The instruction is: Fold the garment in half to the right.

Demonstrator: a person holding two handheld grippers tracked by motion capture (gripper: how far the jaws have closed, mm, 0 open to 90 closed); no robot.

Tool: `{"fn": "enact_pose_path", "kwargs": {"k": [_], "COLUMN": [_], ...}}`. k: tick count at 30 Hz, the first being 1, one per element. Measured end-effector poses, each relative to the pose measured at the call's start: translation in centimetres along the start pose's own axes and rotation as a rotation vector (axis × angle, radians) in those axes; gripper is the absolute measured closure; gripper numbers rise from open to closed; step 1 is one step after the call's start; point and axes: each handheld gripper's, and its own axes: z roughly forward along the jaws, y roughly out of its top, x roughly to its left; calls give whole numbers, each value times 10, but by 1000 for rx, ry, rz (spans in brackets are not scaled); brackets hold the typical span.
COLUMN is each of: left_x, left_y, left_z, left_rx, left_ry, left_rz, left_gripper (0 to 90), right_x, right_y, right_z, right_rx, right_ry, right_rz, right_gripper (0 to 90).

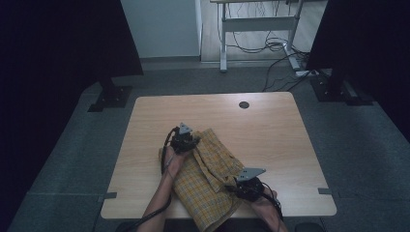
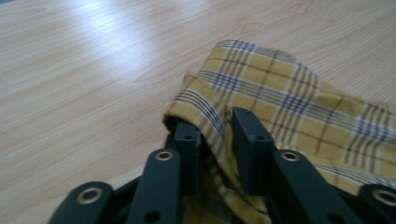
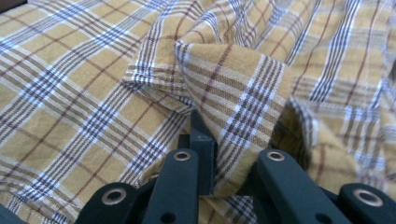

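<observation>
Cloth: a yellow plaid cloth lies rumpled on the near half of the wooden counter, its near end hanging over the front edge
Left gripper: at the cloth's far left corner, jaws set about a fold of its edge with fabric between them; a firm pinch cannot be told
Right gripper: at the cloth's near right side, jaws closed on a raised fold of plaid
</observation>
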Motion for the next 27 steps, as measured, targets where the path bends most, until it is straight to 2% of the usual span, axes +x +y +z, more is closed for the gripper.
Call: {"fn": "enact_pose_path", "kwargs": {"k": [3,5,9,11,12,14,15,18,20,23,26,27], "left_x": [7,11,13,15,18,28,32,36,36,28,17,11], "left_y": [-1,-2,-2,-2,-1,-2,-2,-3,-6,-7,-9,-10], "left_z": [-8,-11,-11,-13,-16,-23,-27,-42,-53,-74,-99,-106], "left_rx": [-11,-23,-29,-36,-35,-39,-37,-21,-19,-28,-59,-70], "left_ry": [3,1,7,60,97,95,105,123,98,99,83,61], "left_rz": [-5,-30,-53,-67,-76,-121,-123,-83,-72,-22,-6,-14], "left_gripper": [678,663,619,561,592,579,556,507,447,391,353,342], "right_x": [1,2,1,2,2,2,1,0,0,-1,-1,-1], "right_y": [-1,-2,-3,-4,-4,-4,-5,-5,-5,-7,-8,-8], "right_z": [-1,-1,0,0,0,-1,-1,-1,-1,-1,-1,-1], "right_rx": [8,8,0,-2,0,-1,-2,-2,-6,-16,-19,-18], "right_ry": [-12,-18,-19,-19,-18,-16,-14,-9,-3,-2,-3,-5], "right_rz": [17,28,54,57,56,58,59,61,62,48,38,36], "right_gripper": [822,821,820,819,818,818,817,815,812,802,796,795]}}
